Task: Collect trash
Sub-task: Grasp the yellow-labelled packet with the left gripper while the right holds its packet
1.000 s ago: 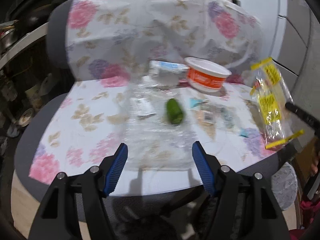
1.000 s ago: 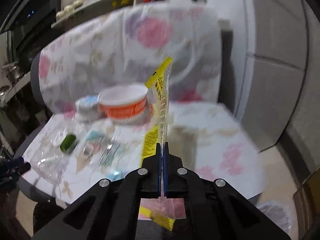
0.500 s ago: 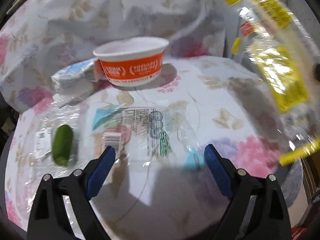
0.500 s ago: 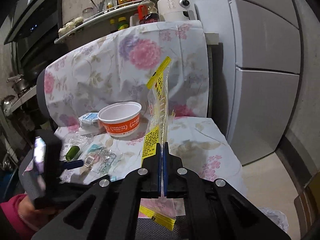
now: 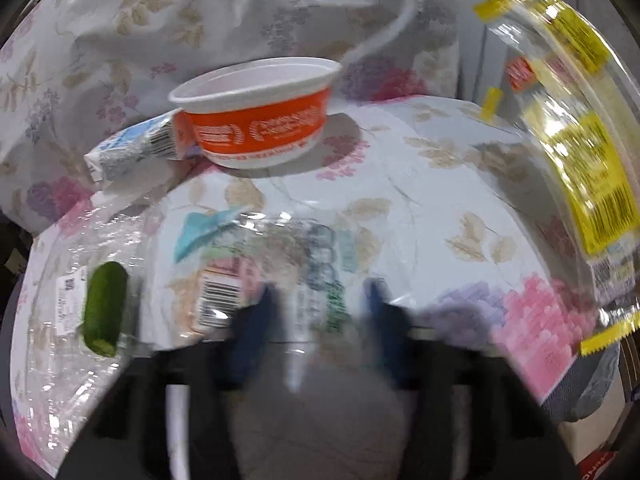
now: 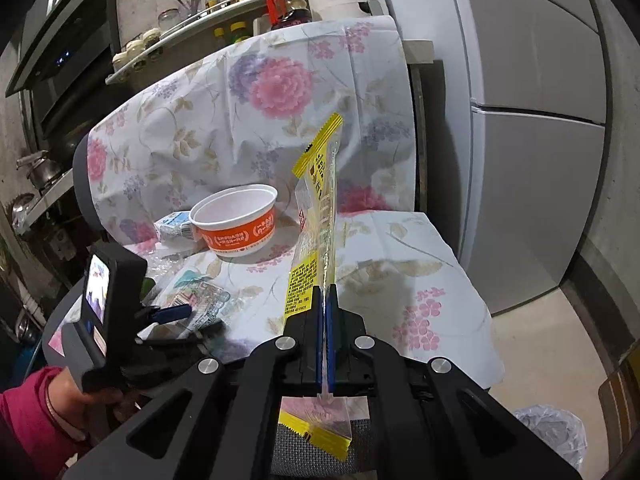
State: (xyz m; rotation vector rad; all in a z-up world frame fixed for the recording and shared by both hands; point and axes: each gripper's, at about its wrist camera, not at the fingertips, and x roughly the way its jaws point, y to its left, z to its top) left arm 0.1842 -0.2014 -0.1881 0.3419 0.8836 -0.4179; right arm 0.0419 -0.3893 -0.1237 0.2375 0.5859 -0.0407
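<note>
Right tool [image 6: 325, 300] is clamped on my yellow-and-clear wrapper [image 6: 316, 216], held upright. Left tool [image 5: 316, 312] is closing around a clear printed wrapper [image 5: 276, 264] on the chair seat, orange cup [image 5: 256, 120] at twelve o'clock.

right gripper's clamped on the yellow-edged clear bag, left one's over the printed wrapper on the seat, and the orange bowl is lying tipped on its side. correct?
Not quite: the orange bowl stands upright with its mouth up, beside the small carton, as the right wrist view shows. The rest holds: the right gripper is clamped on the yellow-edged clear bag, and the left gripper is closing over the printed wrapper.
</note>
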